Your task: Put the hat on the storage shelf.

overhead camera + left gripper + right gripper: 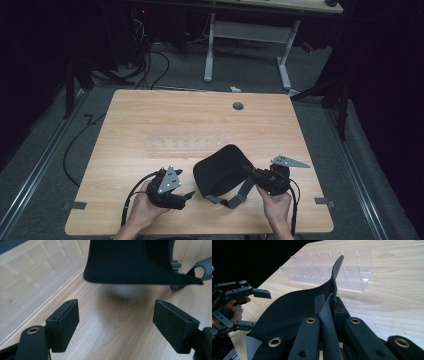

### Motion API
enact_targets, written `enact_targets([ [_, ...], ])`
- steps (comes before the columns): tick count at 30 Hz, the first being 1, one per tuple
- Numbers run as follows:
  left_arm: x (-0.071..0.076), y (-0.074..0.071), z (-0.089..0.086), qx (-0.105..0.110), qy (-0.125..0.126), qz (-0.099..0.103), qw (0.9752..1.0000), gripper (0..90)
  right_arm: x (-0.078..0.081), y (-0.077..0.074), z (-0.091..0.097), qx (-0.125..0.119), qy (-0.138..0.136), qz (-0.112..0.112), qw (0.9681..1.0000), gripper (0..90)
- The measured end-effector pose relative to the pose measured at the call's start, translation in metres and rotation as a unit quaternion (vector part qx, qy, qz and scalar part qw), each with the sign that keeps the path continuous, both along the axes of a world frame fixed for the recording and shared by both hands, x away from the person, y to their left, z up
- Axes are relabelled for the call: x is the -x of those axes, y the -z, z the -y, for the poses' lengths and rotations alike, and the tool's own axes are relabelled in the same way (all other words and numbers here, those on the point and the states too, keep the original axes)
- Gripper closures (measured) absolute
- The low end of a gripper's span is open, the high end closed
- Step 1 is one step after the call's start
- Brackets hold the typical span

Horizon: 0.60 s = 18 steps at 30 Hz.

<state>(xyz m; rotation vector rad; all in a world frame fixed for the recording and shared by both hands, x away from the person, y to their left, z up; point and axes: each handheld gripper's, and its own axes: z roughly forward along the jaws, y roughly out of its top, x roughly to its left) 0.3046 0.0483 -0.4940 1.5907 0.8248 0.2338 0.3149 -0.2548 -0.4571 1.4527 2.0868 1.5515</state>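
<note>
A black padded eye mask (pixel 220 170) with a grey strap (pixel 240 196) is held just above the near middle of the wooden table (pixel 150 120). My right gripper (pixel 248 171) is shut on the mask's right end; in the right gripper view its jaws (pixel 329 302) pinch the black fabric (pixel 292 307) and the grey strap (pixel 328 322) together. My left gripper (pixel 189 195) is open just left of the mask, touching nothing. In the left gripper view the mask (pixel 130 262) hangs ahead of the spread jaws (pixel 116 322), with its strap loop (pixel 200 270) at the right.
A clear plastic divider tray (pixel 185 142) lies on the table beyond the mask, also the tray (pixel 32 277) and the tray (pixel 329 267). A grey grommet (pixel 238 106) sits near the far edge. Cables and another desk's frame (pixel 250 30) are on the floor behind.
</note>
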Motion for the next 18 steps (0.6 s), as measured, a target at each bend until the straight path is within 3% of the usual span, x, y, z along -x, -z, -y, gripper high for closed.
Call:
enact_targets([
  [8, 0.002, 0.004, 0.008, -0.021, 0.01, 0.012, 0.9997, 21.5, -0.002, 0.001, -0.009, 0.004, -0.014, -0.009, 0.9998, 86.0],
  [18, 0.003, 0.004, 0.009, -0.019, 0.012, 0.023, 0.9995, 23.6, -0.003, 0.003, -0.019, 0.008, -0.029, -0.018, 0.9994, 85.8],
])
